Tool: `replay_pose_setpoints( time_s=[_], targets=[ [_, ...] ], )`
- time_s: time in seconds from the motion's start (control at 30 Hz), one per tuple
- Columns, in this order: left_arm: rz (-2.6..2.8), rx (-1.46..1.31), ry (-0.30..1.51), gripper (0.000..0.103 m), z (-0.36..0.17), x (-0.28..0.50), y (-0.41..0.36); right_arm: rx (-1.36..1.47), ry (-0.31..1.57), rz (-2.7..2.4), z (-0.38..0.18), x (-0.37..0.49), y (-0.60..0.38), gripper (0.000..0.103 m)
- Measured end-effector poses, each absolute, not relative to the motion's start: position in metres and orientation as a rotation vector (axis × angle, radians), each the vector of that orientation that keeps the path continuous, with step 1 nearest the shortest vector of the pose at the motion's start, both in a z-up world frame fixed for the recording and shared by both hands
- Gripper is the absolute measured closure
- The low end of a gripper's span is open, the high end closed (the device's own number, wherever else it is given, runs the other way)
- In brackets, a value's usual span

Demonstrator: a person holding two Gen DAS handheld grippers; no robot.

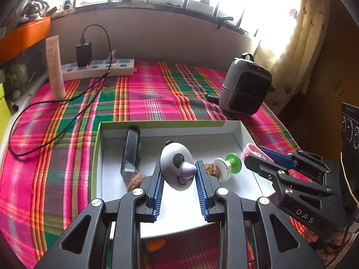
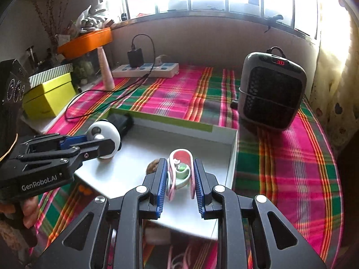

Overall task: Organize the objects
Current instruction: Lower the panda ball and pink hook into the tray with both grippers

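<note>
A round white panda-face toy (image 1: 176, 165) is pinched between the blue pads of my left gripper (image 1: 178, 165), above an open white box with a green rim (image 1: 237, 132). My right gripper (image 2: 180, 163) is shut on a pink looped clip (image 2: 181, 154) over the same box (image 2: 224, 134). Each gripper shows in the other view: the right gripper (image 1: 253, 154) with the pink clip (image 1: 251, 149), and the left gripper (image 2: 101, 140) with the panda toy (image 2: 105, 132). In the box lie a black case (image 1: 131, 150), brown beads (image 1: 136, 179) and a green-and-white spool (image 1: 226, 164).
The box sits on a pink and green plaid cloth (image 1: 145, 94). A grey heater (image 2: 271, 92) stands at the back right. At the back left are a power strip (image 1: 98, 68) with a black charger and trailing cable, an upright pink tube (image 1: 55, 67) and a yellow-green box (image 2: 49, 96).
</note>
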State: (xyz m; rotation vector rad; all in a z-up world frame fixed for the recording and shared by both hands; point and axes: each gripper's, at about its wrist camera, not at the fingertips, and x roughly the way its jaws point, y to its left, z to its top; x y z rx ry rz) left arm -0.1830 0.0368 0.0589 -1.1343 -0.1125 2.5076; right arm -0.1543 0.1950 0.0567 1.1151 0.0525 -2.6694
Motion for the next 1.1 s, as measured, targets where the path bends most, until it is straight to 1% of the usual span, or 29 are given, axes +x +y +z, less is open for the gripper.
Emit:
replay_pose_setpoints(
  time_s=[0.5,1.1],
  targets=[
    [2.482,-1.211,-0.108,0.078,0.039,-0.229,0.050,1.200,0.035,-2.671,0.041,-0.200,0.202,0.079],
    [2.474,-1.286,-0.113,0.078,0.019,-0.248,0.048,1.260,0.027,-2.649,0.023,-0.219,0.205,0.079]
  ],
)
